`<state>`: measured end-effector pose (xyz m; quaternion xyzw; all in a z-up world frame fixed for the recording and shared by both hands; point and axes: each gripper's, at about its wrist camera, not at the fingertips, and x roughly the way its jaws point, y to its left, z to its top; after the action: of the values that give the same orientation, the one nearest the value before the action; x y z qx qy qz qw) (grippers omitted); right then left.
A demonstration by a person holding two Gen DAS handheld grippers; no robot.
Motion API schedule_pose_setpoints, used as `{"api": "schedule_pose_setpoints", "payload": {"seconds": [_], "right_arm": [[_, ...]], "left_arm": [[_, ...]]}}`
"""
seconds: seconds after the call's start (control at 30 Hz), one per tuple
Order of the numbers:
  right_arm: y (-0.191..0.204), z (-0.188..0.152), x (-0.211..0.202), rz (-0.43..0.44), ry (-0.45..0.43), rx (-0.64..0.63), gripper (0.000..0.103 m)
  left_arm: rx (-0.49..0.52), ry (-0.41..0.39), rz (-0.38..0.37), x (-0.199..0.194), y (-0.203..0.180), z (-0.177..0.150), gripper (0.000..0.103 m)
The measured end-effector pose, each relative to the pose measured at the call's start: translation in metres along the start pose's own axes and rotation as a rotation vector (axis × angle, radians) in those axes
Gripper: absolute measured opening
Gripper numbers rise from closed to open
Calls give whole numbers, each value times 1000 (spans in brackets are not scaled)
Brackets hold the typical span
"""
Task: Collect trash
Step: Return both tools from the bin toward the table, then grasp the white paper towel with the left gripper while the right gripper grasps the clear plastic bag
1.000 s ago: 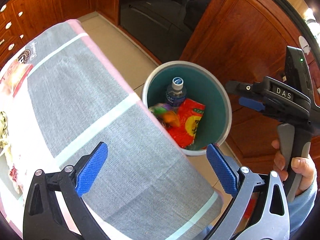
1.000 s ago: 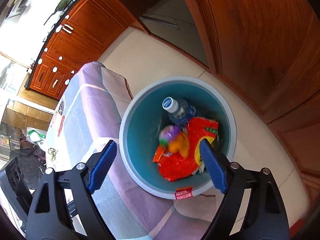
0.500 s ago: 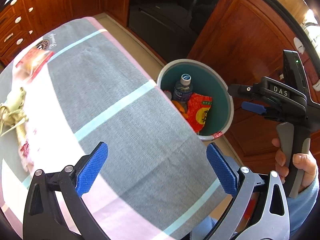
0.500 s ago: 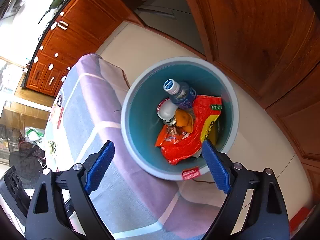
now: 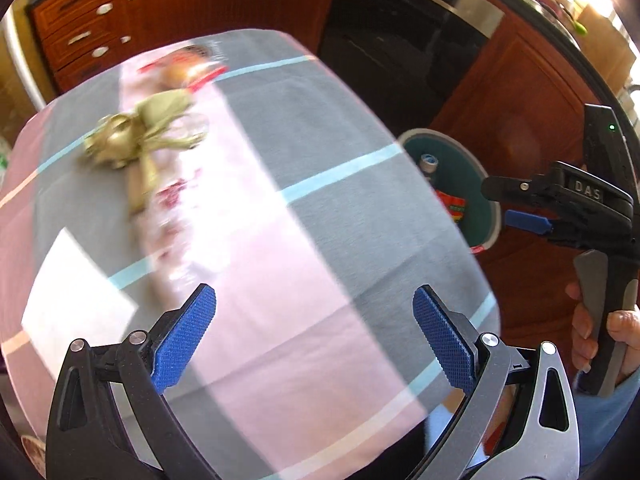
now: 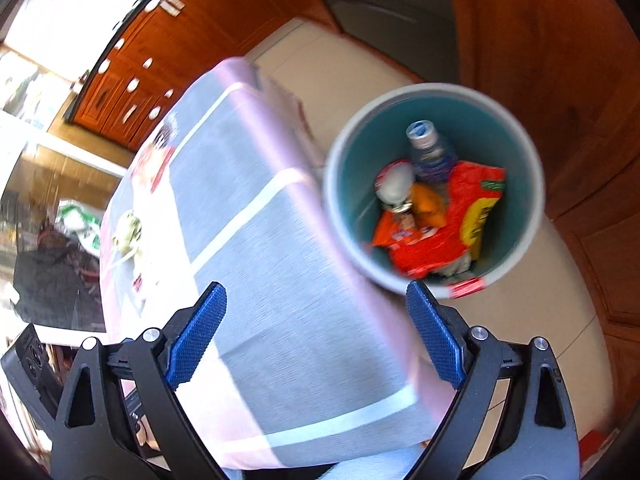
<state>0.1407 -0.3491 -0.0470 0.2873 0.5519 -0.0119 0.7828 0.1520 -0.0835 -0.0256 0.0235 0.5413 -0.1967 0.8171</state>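
Observation:
A teal bin [image 6: 520,152] with a pale rim stands on the floor beside the table; a plastic bottle [image 6: 428,152], a red snack bag [image 6: 452,232] and a crushed can [image 6: 394,186] lie inside. In the left wrist view the bin [image 5: 484,204] peeks out past the table edge. On the striped tablecloth [image 5: 340,208] lie a crumpled olive-gold wrapper [image 5: 140,140] and a red-and-white packet [image 5: 192,68], both blurred. My left gripper [image 5: 314,336] hangs open and empty over the cloth. My right gripper [image 6: 316,332] is open and empty over the table's edge, short of the bin.
Wooden cabinets [image 5: 100,32] and a dark oven front [image 5: 400,36] line the far side. A white sheet [image 5: 72,292] lies on the cloth at left. Pale tiled floor [image 6: 552,320] runs around the bin. A hand [image 5: 600,332] holds the right gripper's handle.
Both grippers have drawn back from the bin over the table. The bin has slid to the right in both views, and the wrapper and packet have come into the left view.

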Motion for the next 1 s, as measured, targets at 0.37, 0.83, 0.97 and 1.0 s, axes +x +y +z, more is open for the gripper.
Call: {"api": "schedule_pose_setpoints", "payload": {"seconds": [0.37, 0.83, 0.97, 1.0], "right_arm": [[96, -37, 36, 13, 96, -168, 87], [149, -61, 84, -16, 211, -252, 87], [150, -59, 92, -22, 224, -248, 87], [151, -58, 93, -25, 228, -245, 87]], "left_arm": [[-247, -11, 124, -28, 140, -48, 99], [-344, 10, 189, -11, 218, -67, 99], [-304, 25, 226, -1, 216, -63, 99], [-293, 26, 232, -1, 215, -62, 99]]}}
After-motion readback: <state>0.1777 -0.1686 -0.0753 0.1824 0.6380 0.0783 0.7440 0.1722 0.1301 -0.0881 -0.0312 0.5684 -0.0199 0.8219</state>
